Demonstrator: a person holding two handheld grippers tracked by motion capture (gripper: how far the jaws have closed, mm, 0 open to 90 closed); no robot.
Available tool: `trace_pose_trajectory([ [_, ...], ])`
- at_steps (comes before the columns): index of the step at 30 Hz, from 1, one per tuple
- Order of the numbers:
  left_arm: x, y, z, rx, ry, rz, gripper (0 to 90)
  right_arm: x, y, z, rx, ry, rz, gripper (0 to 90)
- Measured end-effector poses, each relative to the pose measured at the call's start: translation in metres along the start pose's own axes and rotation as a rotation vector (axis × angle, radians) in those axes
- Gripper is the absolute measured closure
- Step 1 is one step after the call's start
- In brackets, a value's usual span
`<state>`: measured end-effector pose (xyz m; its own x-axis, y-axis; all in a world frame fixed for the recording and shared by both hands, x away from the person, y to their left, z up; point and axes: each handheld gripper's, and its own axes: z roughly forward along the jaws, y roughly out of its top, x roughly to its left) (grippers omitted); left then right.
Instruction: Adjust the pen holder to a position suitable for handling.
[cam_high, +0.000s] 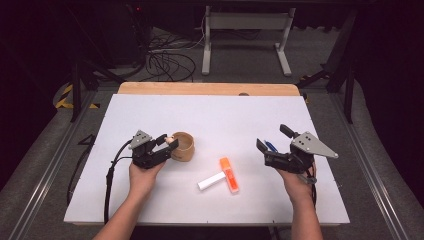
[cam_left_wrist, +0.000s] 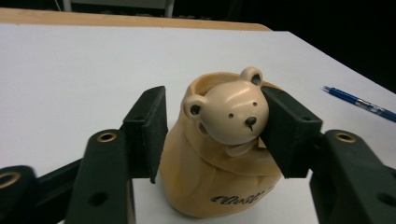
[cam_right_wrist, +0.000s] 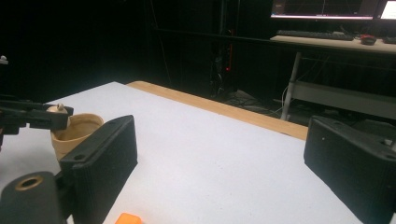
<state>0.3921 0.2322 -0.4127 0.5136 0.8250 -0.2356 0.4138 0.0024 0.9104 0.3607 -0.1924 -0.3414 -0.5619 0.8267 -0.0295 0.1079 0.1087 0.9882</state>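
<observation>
Bear-shaped cup (cam_left_wrist: 224, 149) standing upright on the white tabletop (cam_high: 225, 115) between the half-open jaws of the left tool (cam_high: 161, 145), one pad against the bear's head, the other clear. At 3 o'clock: white block (cam_high: 211, 181), orange marker (cam_high: 229, 175). Farther at 3 o'clock: right tool (cam_high: 272, 140), gaping wide, empty, blue pen (cam_high: 270, 146) beside.

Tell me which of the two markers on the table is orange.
The orange highlighter, the one nearer the right claw. The white marker lies against its left side, angled toward the table's near edge.
</observation>
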Motion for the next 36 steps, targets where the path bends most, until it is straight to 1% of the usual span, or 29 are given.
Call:
trace_pose_trajectory([
  [1,-0.001,0.001,-0.003,-0.009,0.004,0.006,40.0,0.0,0.0,0.0,0.0,0.0,0.001,10.3],
  [2,-0.001,0.002,-0.004,-0.012,0.007,0.012,36.1,-0.001,0.0,0.0,0.001,0.003,0.002,10.4],
  [3,-0.002,0.003,-0.007,-0.014,0.009,0.024,36.1,-0.001,0.0,0.0,0.001,0.003,0.002,10.4],
  [4,-0.004,0.005,-0.009,-0.023,0.002,0.036,33.9,-0.001,-0.001,0.001,0.002,0.003,0.004,10.3],
  [5,-0.006,0.007,-0.012,-0.03,-0.001,0.058,32.2,-0.001,-0.001,0.001,0.001,0.006,0.003,10.3],
  [6,-0.009,0.008,-0.014,-0.038,0.007,0.084,31.0,-0.001,-0.001,0.001,0.001,0.008,0.003,10.4],
  [7,-0.012,0.01,-0.017,-0.053,0.008,0.116,29.9,-0.001,-0.001,0.002,0.002,0.01,0.005,10.3],
  [8,-0.014,0.011,-0.019,-0.061,0.006,0.136,29.0,0.0,-0.001,0.002,0.006,0.011,0.006,10.3],
  [9,-0.017,0.013,-0.021,-0.064,0.002,0.166,27.8,0.0,-0.001,0.002,0.008,0.016,0.001,10.3],
  [10,-0.019,0.014,-0.023,-0.069,0.0,0.181,27.3,0.0,-0.001,0.003,0.008,0.017,0.0,10.3],
  [13,-0.025,0.015,-0.028,-0.084,-0.034,0.223,26.9,0.0,-0.001,0.003,0.01,0.021,0.001,10.4],
  [14,-0.028,0.015,-0.029,-0.088,-0.053,0.239,26.5,0.0,-0.001,0.003,0.009,0.021,-0.001,10.3],
  [15,-0.029,0.016,-0.03,-0.086,-0.065,0.247,25.5,0.0,-0.001,0.002,0.009,0.022,-0.001,10.3],
  [16,-0.031,0.016,-0.03,-0.082,-0.085,0.247,23.1,0.0,0.0,0.002,0.002,0.032,0.012,10.3],
  [18,-0.035,0.016,-0.031,-0.077,-0.125,0.233,21.6,0.0,0.001,0.0,-0.012,0.05,0.034,10.3],
  [20,-0.04,0.015,-0.031,-0.068,-0.15,0.226,20.5,0.0,0.002,0.0,-0.018,0.055,0.035,10.3],
  [21,-0.042,0.015,-0.03,-0.066,-0.159,0.235,20.5,0.0,0.002,0.0,-0.018,0.055,0.035,10.3],
  [22,-0.043,0.015,-0.03,-0.064,-0.162,0.252,20.2,0.0,0.002,0.0,-0.015,0.055,0.034,10.3],
  [23,-0.047,0.015,-0.029,-0.057,-0.179,0.247,19.8,0.001,0.001,0.001,-0.012,0.056,0.033,10.3],
  [25,-0.049,0.016,-0.027,-0.049,-0.194,0.256,18.5,0.0,0.0,0.002,-0.007,0.059,0.034,10.3],
  [26,-0.051,0.015,-0.027,-0.037,-0.208,0.245,18.3,0.0,0.0,0.003,-0.006,0.059,0.032,10.3],
  [27,-0.052,0.016,-0.026,-0.039,-0.218,0.25,18.3,0.0,0.0,0.003,-0.006,0.059,0.032,10.3],
  [28,-0.054,0.015,-0.025,-0.025,-0.225,0.246,17.4,0.0,0.0,0.004,-0.003,0.061,0.031,10.4],
  [29,-0.055,0.015,-0.024,-0.019,-0.229,0.259,17.4,0.0,0.0,0.004,-0.003,0.061,0.031,10.4],
  [30,-0.056,0.015,-0.023,-0.006,-0.234,0.262,16.0,0.0,0.0,0.004,-0.002,0.062,0.033,10.3],
  [31,-0.057,0.014,-0.022,0.005,-0.235,0.271,15.0,0.0,0.0,0.005,-0.001,0.062,0.032,10.3],
  [32,-0.059,0.013,-0.02,0.021,-0.235,0.27,15.0,0.0,0.0,0.005,-0.001,0.062,0.032,10.3],
  [33,-0.06,0.012,-0.019,0.031,-0.236,0.28,14.4,0.0,0.0,0.005,0.0,0.062,0.03,10.3],
  [36,-0.064,0.01,-0.017,0.045,-0.231,0.306,14.8,0.0,0.0,0.007,0.007,0.062,0.027,10.4],
])
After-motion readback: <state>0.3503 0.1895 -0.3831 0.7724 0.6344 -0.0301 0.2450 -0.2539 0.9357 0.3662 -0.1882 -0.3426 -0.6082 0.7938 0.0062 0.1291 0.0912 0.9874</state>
